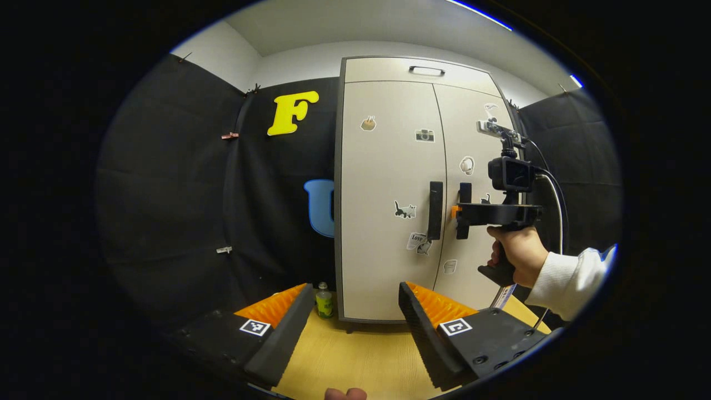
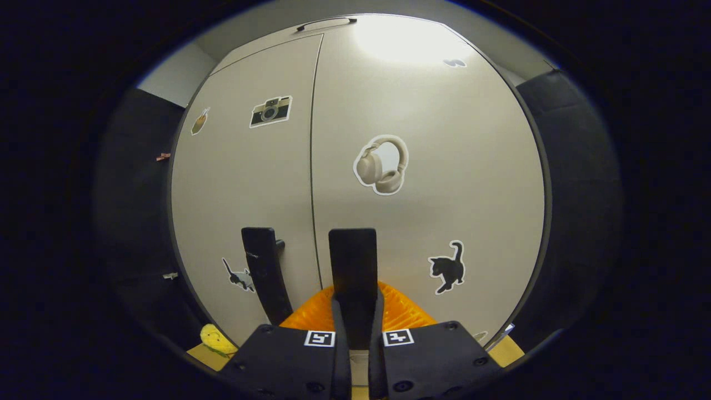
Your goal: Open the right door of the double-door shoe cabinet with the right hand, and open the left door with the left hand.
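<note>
Right gripper view shows your right gripper with fingers closed around the right door handle to pull it, while your left gripper waits open, well before the left door handle.

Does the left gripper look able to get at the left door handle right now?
Probably yes. The left gripper is open and back from the cabinet, the left handle stands uncovered ahead, and the right gripper sits on the right handle, off its path.
</note>
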Available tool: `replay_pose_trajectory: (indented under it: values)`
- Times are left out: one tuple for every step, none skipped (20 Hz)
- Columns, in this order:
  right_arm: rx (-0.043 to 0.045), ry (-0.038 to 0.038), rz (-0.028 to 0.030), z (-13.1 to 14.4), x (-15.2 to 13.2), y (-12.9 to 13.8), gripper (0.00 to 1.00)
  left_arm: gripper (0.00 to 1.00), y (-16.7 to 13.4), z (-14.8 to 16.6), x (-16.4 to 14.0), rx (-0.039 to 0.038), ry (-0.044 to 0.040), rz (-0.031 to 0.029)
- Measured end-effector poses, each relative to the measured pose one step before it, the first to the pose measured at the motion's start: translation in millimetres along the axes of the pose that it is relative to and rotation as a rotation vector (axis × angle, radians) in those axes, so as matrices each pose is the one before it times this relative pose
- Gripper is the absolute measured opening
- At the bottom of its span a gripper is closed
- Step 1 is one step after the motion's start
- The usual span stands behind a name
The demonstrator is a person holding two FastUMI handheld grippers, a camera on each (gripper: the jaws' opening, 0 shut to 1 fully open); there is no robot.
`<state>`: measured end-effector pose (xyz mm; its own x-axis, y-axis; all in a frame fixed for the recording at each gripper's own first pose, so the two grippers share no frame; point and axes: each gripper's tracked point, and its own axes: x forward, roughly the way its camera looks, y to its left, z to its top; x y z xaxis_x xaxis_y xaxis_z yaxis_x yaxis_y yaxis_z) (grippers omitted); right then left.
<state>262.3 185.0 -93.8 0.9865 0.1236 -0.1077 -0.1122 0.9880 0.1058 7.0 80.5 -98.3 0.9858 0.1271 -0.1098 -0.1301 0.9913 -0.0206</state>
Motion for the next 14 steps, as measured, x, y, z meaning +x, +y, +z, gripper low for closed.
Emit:
replay_pose_trajectory:
  values:
    - [-0.01955, -0.01163, 0.00711, 1.75, -6.19, -0.10, 0.16, 0.95, 0.50, 1.79, -1.76, 0.00440, -0.00211, 0.00243]
    - [-0.01124, -0.00438, 0.00826, -0.03, -5.45, -1.47, 0.16, 0.95, 0.21, 2.93, -1.99, 0.00202, -0.00260, 0.00208]
    - [0.00685, -0.00582, 0.01376, 1.64, -7.34, -2.13, 0.16, 0.95, -1.32, 1.93, -2.58, -0.00076, -0.00339, 0.00112]
    - [0.01782, 0.00646, 0.01574, -1.46, -6.04, -1.60, 0.16, 0.95, -0.57, 2.64, -2.80, -0.00334, -0.00318, 0.00280]
    - [0.00884, -0.00066, 0.01467, 2.26, -7.55, -1.97, 0.16, 0.95, -0.67, 1.53, -4.58, -0.00458, -0.00311, 0.00497]
    - [-0.00049, 0.00604, 0.00861, 3.83, -4.57, -3.85, 0.16, 0.95, -1.39, 2.04, -4.19, -0.00270, -0.00147, 0.00327]
    - [0.00009, -0.00091, 0.00370, 2.28, -5.94, -4.06, 0.16, 0.95, -1.76, 0.85, -4.52, 0.00029, -0.00178, 0.00261]
    - [0.00990, -0.00058, 0.00100, 0.60, -6.44, -3.36, 0.16, 0.95, -3.44, 2.37, -3.53, 0.00230, -0.00075, -0.00009]
    - [0.01792, 0.00357, -0.00033, 0.67, -5.31, -3.42, 0.16, 0.95, -3.85, 1.96, -3.39, 0.00115, 0.00025, -0.00402]
    - [0.00861, -0.00562, -0.00196, 1.71, -6.21, -4.12, 0.16, 0.94, -1.39, 0.13, -2.65, -0.00204, -0.00012, -0.00149]
    - [-0.00603, 0.00594, -0.00190, 0.14, -3.01, -4.23, 0.16, 0.94, -2.18, 0.51, -1.73, -0.00613, -0.00078, 0.00368]
    - [0.00116, -0.00533, 0.00003, 1.54, -3.48, -3.39, 0.16, 0.95, -1.93, -1.00, -1.03, -0.01034, 0.00266, 0.00453]
    - [0.00948, 0.00520, 0.00071, 0.16, -2.45, -3.63, 0.16, 0.95, -3.42, -0.62, -1.00, -0.01184, 0.00349, -0.00096]
    - [0.00891, -0.00030, -0.00033, 1.59, -3.34, -3.80, 0.15, 0.95, -5.26, -1.02, -1.56, -0.00949, 0.00456, -0.00505]
